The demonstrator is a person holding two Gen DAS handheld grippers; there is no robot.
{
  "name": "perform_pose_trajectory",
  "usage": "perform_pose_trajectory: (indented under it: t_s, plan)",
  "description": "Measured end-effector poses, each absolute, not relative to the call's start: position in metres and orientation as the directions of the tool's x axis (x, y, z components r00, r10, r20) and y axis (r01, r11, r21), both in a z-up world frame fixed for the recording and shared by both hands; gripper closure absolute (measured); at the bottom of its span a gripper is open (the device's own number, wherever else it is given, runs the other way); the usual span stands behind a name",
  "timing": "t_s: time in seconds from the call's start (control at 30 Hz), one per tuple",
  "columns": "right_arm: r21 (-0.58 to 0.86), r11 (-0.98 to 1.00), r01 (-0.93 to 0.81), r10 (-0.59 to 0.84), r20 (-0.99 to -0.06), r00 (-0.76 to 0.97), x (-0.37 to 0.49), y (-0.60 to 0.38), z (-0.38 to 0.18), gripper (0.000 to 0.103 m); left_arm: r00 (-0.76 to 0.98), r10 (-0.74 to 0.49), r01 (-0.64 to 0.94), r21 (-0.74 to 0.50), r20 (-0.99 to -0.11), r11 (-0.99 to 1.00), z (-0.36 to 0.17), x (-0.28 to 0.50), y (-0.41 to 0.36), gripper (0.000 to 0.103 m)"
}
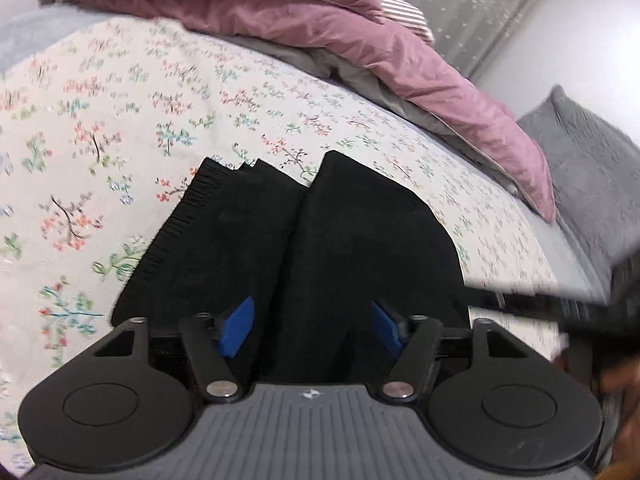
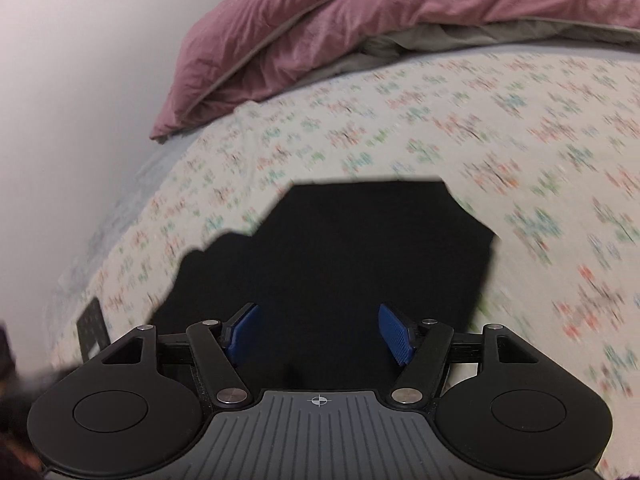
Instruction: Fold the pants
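Black pants (image 1: 312,248) lie folded on the floral bedspread (image 1: 120,120), with a ribbed waistband at their left edge and a crease down the middle. My left gripper (image 1: 312,326) is open over their near end, blue pads (image 1: 238,326) spread apart with cloth between them but not pinched. In the right wrist view the pants (image 2: 340,248) are a dark block on the bedspread (image 2: 520,140). My right gripper (image 2: 320,330) is open above their near edge, blue pads (image 2: 394,334) wide apart. The right wrist view is blurred by motion.
A pink duvet (image 1: 280,12) is heaped along the far side of the bed, also in the right wrist view (image 2: 320,20). A grey pillow (image 1: 588,168) lies at the right. A grey curtain (image 1: 460,4) hangs behind. A white wall (image 2: 60,120) runs left of the bed.
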State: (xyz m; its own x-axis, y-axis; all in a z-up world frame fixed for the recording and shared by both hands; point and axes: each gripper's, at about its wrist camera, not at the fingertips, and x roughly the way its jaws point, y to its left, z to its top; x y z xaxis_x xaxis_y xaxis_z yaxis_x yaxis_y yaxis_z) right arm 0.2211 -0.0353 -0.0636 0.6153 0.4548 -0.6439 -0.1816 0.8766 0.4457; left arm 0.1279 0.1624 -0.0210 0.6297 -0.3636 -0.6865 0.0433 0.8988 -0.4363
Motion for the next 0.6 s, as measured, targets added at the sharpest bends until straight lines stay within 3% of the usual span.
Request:
perform_pose_trajectory:
  t_s: [0.17,0.23,0.3,0.6]
  plan:
    - [0.468,0.866,-0.175,0.468,-0.639,0.61,0.205,-0.051,-0.08,0.037,0.643,-0.354,-0.029,-0.483,-0.679,0.875,-0.03,0.146,0.156,0.035]
    - [0.471,0.864,-0.176,0.47,-0.633,0.615,0.201,-0.053,-0.082,0.037,0.651,-0.315,-0.076,-0.472,-0.691,0.878,-0.032,0.149,0.153,0.059]
    - [0.477,0.862,-0.173,0.472,-0.628,0.618,0.199,-0.053,-0.082,0.037,0.659,-0.306,-0.094,-0.479,-0.687,0.873,-0.029,0.15,0.151,0.074]
    - [0.501,0.845,-0.185,0.489,-0.585,0.647,0.187,-0.064,-0.071,0.037,0.756,-0.298,0.004,-0.451,-0.583,0.892,0.031,0.14,0.147,0.074]
